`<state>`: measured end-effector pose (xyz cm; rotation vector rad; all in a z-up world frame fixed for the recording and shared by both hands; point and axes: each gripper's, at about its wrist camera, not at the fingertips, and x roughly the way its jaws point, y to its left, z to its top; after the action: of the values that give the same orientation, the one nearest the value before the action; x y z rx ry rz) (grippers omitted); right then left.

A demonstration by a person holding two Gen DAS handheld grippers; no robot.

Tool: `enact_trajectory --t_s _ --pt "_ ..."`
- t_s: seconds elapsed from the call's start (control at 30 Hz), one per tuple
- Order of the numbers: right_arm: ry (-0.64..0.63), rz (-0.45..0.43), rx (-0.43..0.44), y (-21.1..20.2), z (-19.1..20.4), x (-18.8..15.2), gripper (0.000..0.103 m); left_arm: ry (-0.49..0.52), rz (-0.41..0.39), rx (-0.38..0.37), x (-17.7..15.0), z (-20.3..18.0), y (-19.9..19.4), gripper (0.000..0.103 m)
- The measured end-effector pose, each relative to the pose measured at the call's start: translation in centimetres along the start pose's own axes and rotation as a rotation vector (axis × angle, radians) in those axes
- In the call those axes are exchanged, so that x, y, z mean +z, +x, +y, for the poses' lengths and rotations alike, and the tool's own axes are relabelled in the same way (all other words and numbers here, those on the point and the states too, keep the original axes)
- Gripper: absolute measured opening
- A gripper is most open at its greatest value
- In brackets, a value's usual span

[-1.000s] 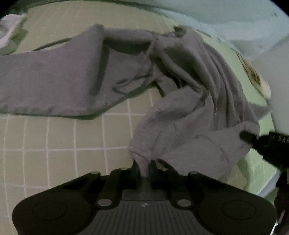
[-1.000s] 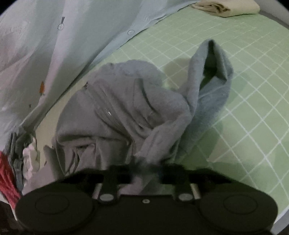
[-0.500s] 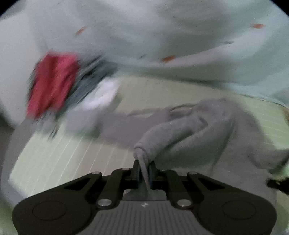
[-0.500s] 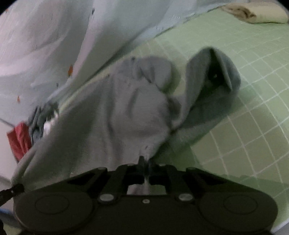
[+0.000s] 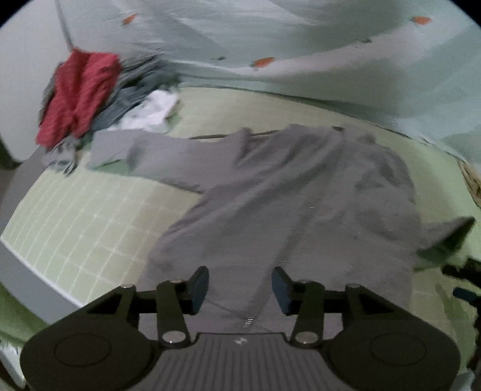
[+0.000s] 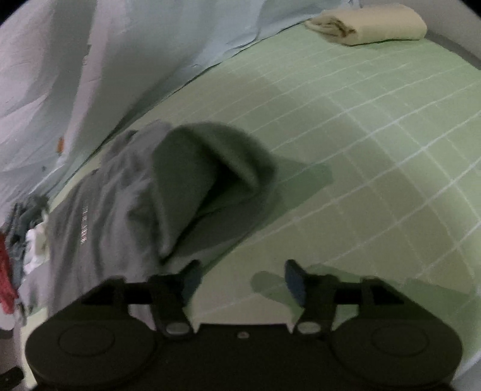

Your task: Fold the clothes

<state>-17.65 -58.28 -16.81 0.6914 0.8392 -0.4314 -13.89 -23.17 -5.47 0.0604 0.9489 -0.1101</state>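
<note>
Green checked sheet (image 6: 375, 126) — pale printed curtain (image 5: 300, 39)

One grey zip-front garment (image 5: 300, 192) lies spread on one green checked sheet (image 5: 90, 216), with two sleeves showing: one (image 5: 135, 150) stretched toward the pile and one (image 6: 207, 168) folded over at the opposite side. Beyond it sits one heap of unfolded clothes (image 5: 99, 99), in which three colours can be told apart, red, blue-grey and white (how many separate pieces make it up cannot be counted through the blur). There is one folded cream item (image 6: 369, 24) at the far corner, one pale patterned cover (image 5: 300, 45) along the back, and two grippers, the left gripper (image 5: 240, 288) and the right gripper (image 6: 240, 282), each with two fingers.
</note>
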Motion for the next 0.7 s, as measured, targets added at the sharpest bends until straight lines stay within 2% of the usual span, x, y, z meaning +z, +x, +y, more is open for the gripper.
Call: enact_trajectory --t_s 0.07,0.23,0.27,0.3,0.33,0.37,0.4,0.5,0.53,0.7 --pt "-0.018 -0.018 -0.027 0.8 -0.1 0.6 0.088 0.029 0.002 -0.006 0.2 -1.5 0.0 0.05" --pt "-0.108 -0.069 -0.047 3.1 0.6 2.1 0.087 0.088 -0.005 -0.004 1.1 -3.9 -0.1 0.051" --pt "-0.14 -0.083 -0.052 3.3 0.8 2.2 0.078 0.097 -0.007 -0.004 1.3 -4.2 -0.1 0.052" --pt "-0.173 -0.097 -0.057 3.5 1.1 2.3 0.056 0.106 -0.008 -0.004 1.5 -4.6 -0.1 0.052" --pt "-0.194 -0.104 -0.058 3.6 1.1 2.5 0.042 0.111 -0.008 -0.002 1.6 -4.9 0.0 0.052" --pt "-0.211 -0.108 -0.056 3.8 1.1 2.7 0.02 0.114 -0.009 -0.001 1.9 -5.2 0.1 0.052" --pt "-0.228 -0.113 -0.055 3.9 1.0 2.8 0.011 0.114 -0.011 0.0 2.1 -5.5 0.3 0.052" --pt "-0.225 -0.135 -0.06 2.5 0.2 4.2 0.006 0.11 -0.021 0.0 3.0 -6.3 0.6 0.052" --pt "-0.242 -0.165 -0.086 1.6 -0.1 4.9 0.006 0.107 -0.025 -0.001 3.2 -6.5 0.8 0.052" --pt "-0.333 -0.328 -0.291 -2.6 -2.5 9.9 0.005 0.094 -0.019 -0.009 4.7 -7.6 2.2 0.052"
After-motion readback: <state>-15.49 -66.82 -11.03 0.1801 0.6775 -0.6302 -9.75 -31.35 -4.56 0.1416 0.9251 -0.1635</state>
